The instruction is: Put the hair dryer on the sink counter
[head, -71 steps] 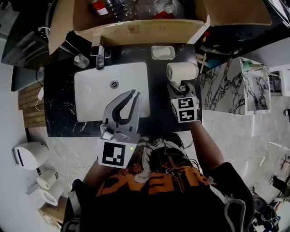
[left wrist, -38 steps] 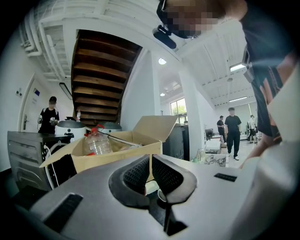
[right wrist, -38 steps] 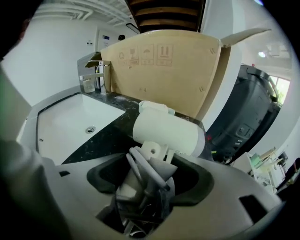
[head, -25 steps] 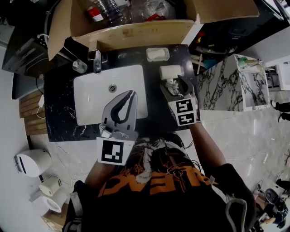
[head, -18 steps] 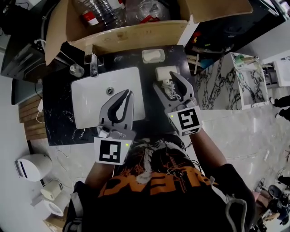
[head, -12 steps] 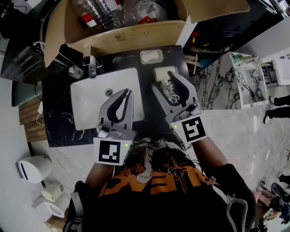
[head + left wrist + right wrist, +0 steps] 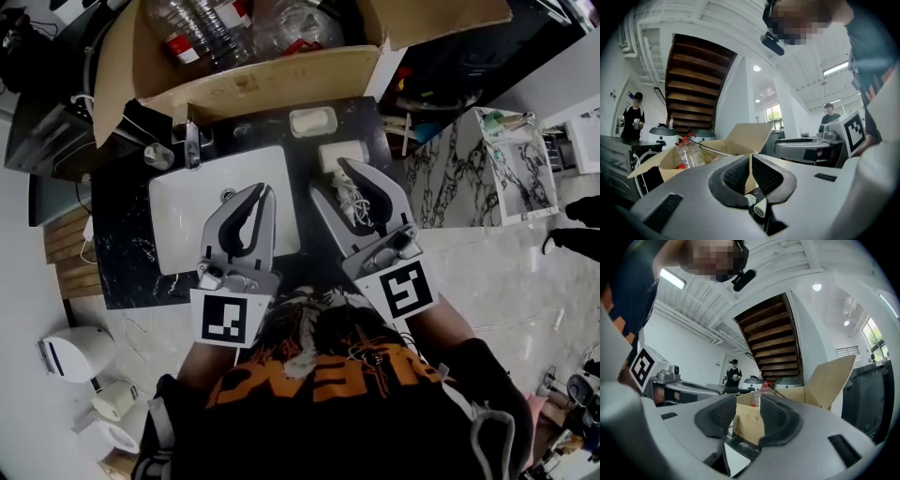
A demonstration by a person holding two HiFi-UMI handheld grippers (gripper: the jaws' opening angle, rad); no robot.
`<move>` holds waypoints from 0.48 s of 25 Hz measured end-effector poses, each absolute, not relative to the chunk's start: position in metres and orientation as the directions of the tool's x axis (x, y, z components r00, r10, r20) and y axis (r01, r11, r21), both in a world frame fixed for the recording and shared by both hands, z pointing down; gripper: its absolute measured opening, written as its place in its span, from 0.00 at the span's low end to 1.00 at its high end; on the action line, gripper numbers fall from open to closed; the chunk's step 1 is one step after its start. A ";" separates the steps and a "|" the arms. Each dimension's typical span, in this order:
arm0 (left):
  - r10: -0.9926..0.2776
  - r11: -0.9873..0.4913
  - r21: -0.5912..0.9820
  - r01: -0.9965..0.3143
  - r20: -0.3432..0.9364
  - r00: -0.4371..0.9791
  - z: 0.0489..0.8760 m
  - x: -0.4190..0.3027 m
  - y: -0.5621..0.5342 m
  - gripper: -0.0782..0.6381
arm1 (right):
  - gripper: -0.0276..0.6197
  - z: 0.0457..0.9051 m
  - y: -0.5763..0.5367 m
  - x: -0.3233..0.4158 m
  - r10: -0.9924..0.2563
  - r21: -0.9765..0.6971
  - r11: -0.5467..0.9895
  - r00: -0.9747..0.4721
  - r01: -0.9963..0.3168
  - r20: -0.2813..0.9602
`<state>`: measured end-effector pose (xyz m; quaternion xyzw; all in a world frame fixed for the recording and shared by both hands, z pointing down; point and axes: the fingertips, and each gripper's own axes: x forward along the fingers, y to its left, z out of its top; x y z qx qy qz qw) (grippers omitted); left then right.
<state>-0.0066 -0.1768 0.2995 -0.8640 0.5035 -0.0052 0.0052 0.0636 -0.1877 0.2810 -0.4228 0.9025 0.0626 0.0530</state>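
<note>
The hair dryer (image 7: 337,153) lies on the black worktop (image 7: 127,234), just right of the sink (image 7: 197,216), with its cord beside it, so the placing seems done. The right hand-held gripper (image 7: 330,180) hangs over it. Its jaws are apart and closing, with nothing between the pads; only the cardboard box (image 7: 262,75) shows beyond. The left hand-held gripper (image 7: 260,190) is closed and empty, over the sink. I judge that only drawing both away is left.

White hair dryer (image 7: 338,153); black marbled counter (image 7: 122,246).
</note>
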 end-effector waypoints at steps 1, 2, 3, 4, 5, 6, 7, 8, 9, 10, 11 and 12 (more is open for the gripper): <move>-0.870 -0.493 -0.016 -0.870 0.001 0.493 0.299 -0.006 -0.177 0.16 | 0.30 0.280 -0.187 0.063 -0.755 0.067 0.636 -0.638 -0.769 -0.149; -0.870 -0.494 -0.017 -0.869 0.000 0.494 0.298 -0.006 -0.178 0.16 | 0.29 0.280 -0.187 0.064 -0.755 0.064 0.637 -0.638 -0.769 -0.151; -0.869 -0.494 -0.017 -0.869 -0.001 0.494 0.297 -0.006 -0.178 0.16 | 0.28 0.278 -0.187 0.064 -0.755 0.060 0.636 -0.637 -0.769 -0.153; -0.869 -0.494 -0.017 -0.869 -0.002 0.494 0.296 -0.006 -0.179 0.16 | 0.27 0.277 -0.188 0.064 -0.756 0.057 0.635 -0.635 -0.770 -0.155; -0.869 -0.494 -0.017 -0.869 -0.003 0.494 0.296 -0.007 -0.179 0.16 | 0.25 0.276 -0.188 0.065 -0.758 0.055 0.633 -0.633 -0.772 -0.157; -0.869 -0.494 -0.017 -0.869 -0.004 0.494 0.295 -0.007 -0.180 0.16 | 0.23 0.276 -0.189 0.065 -0.762 0.054 0.629 -0.629 -0.775 -0.156; -0.869 -0.494 -0.016 -0.869 -0.004 0.494 0.295 -0.007 -0.181 0.16 | 0.19 0.276 -0.189 0.066 -0.765 0.055 0.625 -0.626 -0.778 -0.154; -0.869 -0.495 -0.016 -0.869 -0.004 0.495 0.295 -0.007 -0.181 0.16 | 0.11 0.276 -0.189 0.066 -0.767 0.057 0.624 -0.624 -0.780 -0.150; -0.868 -0.496 -0.016 -0.868 -0.005 0.496 0.295 -0.006 -0.180 0.16 | 0.06 0.277 -0.188 0.066 -0.765 0.061 0.626 -0.627 -0.777 -0.146; -0.868 -0.497 -0.016 -0.868 -0.006 0.497 0.295 -0.006 -0.180 0.16 | 0.06 0.277 -0.186 0.064 -0.760 0.066 0.632 -0.634 -0.773 -0.143; -0.868 -0.497 -0.016 -0.868 -0.008 0.497 0.295 -0.006 -0.179 0.16 | 0.06 0.277 -0.185 0.063 -0.755 0.069 0.638 -0.640 -0.767 -0.141; -0.868 -0.497 -0.016 -0.868 -0.008 0.497 0.295 -0.006 -0.179 0.16 | 0.06 0.277 -0.183 0.061 -0.751 0.072 0.642 -0.645 -0.763 -0.139</move>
